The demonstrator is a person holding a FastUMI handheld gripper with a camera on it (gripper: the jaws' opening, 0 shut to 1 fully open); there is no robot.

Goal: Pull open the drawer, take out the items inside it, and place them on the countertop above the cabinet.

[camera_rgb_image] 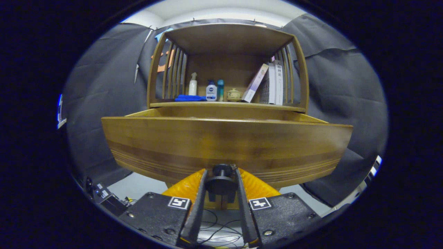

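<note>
The wooden drawer [226, 145] stands pulled out from the cabinet, its front panel close ahead of me. My gripper [221, 180] is shut on the black round knob [221, 178] at the bottom middle of that panel, one finger [199, 200] on each side. The drawer's inside is hidden behind its front. Above it lies the countertop [228, 104], the floor of an open shelf.
On the countertop stand a blue cloth [189, 98], a white spray bottle [193, 84], a white-blue bottle [211, 92], a teal tube [220, 90], a small lidded pot [233, 94] and leaning books [268, 84]. Slatted side walls flank the shelf. Cables [218, 235] lie on the floor below.
</note>
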